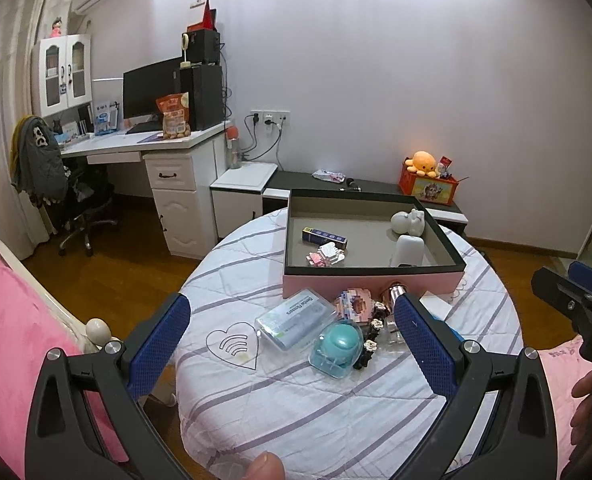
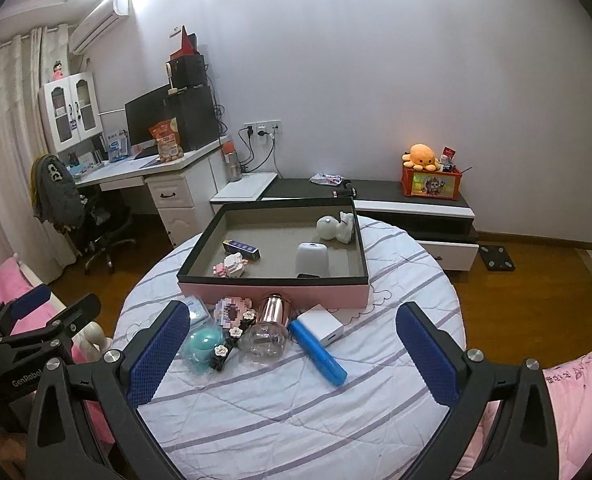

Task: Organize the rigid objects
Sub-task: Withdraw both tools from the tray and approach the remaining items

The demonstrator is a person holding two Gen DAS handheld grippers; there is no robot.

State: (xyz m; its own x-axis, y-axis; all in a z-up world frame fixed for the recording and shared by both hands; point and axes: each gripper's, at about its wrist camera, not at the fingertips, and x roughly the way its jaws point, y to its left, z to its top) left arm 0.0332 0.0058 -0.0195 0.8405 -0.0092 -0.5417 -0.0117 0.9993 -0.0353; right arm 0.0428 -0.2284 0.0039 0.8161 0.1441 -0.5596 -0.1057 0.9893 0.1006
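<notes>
A pink box (image 1: 372,282) (image 2: 271,292) with a dark rim stands on a round table (image 2: 296,400) with a striped cloth. It holds a white figurine (image 2: 336,228), a white device (image 2: 312,260), a blue carton (image 2: 241,249) and a pink block toy (image 2: 231,266). In front of it lie a clear flosser case (image 1: 296,318), a teal round item (image 1: 338,344) (image 2: 204,344), a flowered hair clip (image 2: 231,336), a block figure (image 2: 231,310), a pink-capped glass bottle (image 2: 269,328), a white charger (image 2: 322,324) and a blue tube (image 2: 322,352). My left gripper (image 1: 291,344) and right gripper (image 2: 291,356) are open and empty, short of the items.
A pink bed (image 1: 11,320) lies at the left, pink bedding (image 2: 568,400) at the right. A desk (image 1: 135,144) with monitor and an office chair (image 1: 75,200) stand at the back left. A low cabinet (image 2: 412,200) carries an orange toy box (image 2: 432,180).
</notes>
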